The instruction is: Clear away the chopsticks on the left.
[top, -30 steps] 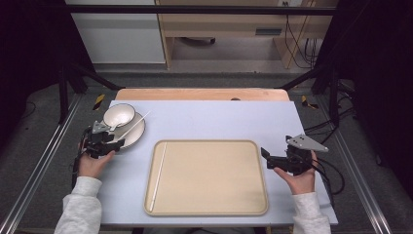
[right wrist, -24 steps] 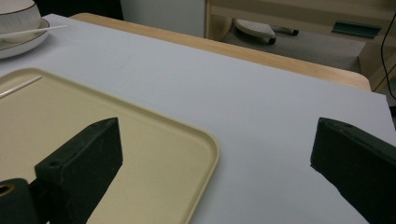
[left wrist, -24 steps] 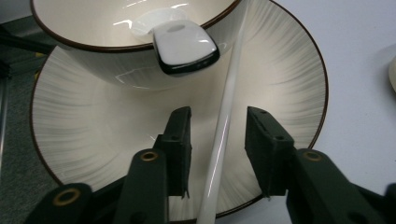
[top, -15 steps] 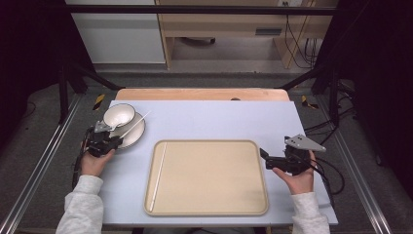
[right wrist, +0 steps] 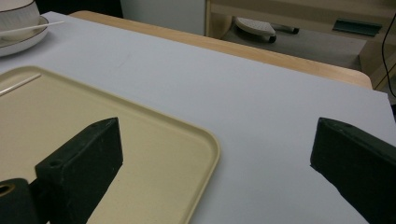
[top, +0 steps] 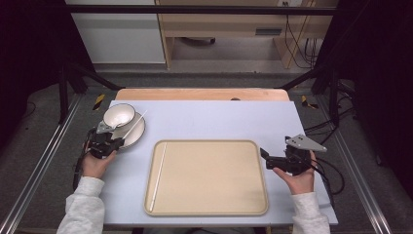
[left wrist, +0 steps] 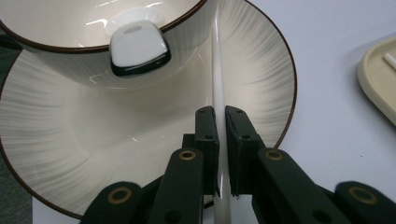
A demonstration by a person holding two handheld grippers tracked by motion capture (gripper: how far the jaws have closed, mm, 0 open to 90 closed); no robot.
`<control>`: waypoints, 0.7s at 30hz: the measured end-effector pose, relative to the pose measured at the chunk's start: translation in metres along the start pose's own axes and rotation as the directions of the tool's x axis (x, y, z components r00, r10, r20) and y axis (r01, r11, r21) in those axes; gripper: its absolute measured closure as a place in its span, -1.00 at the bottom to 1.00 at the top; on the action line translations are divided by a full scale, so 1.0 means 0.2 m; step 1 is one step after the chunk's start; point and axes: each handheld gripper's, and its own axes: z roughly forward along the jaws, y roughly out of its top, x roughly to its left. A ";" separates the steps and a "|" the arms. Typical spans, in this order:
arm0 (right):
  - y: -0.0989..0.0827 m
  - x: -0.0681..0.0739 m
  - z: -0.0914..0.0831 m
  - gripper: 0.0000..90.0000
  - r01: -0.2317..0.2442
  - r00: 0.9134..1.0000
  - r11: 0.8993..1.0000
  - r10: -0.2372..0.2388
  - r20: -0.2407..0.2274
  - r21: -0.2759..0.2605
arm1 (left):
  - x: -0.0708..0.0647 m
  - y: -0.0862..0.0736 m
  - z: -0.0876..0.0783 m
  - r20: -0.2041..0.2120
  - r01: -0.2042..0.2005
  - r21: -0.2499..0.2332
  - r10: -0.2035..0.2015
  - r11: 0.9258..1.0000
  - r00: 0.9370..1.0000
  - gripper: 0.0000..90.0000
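The left gripper (left wrist: 219, 154) is now clamping its jaws on the white chopstick (left wrist: 218, 79), having just been closing around it over the last moment. The chopstick is running straight out from between the jaws, across the plate (left wrist: 275, 60) and beside the bowl (left wrist: 70, 60) ahead of them. That grip likely means the lift toward the tray (top: 209, 178) can begin, where a second chopstick (top: 159, 175) is already lying. The right gripper (right wrist: 215, 158) is waiting with jaws wide apart, nothing between them, the tray's corner just ahead.
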 end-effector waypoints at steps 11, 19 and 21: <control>0.00 0.00 -0.01 -0.94 -0.001 1.000 1.000 0.001 0.000 -0.003 | -0.08 0.02 -0.07 -0.011 0.030 -0.048 -0.031 0.998 0.999 0.88; 0.00 0.00 -0.01 -0.94 -0.002 1.000 1.000 0.002 -0.003 -0.003 | -0.13 -0.01 -0.13 -0.021 0.059 -0.089 -0.061 0.994 0.998 0.88; 0.00 0.00 0.00 -0.94 0.002 1.000 1.000 -0.002 -0.003 -0.001 | -0.15 -0.01 -0.15 -0.018 0.062 -0.098 -0.064 0.993 0.998 0.88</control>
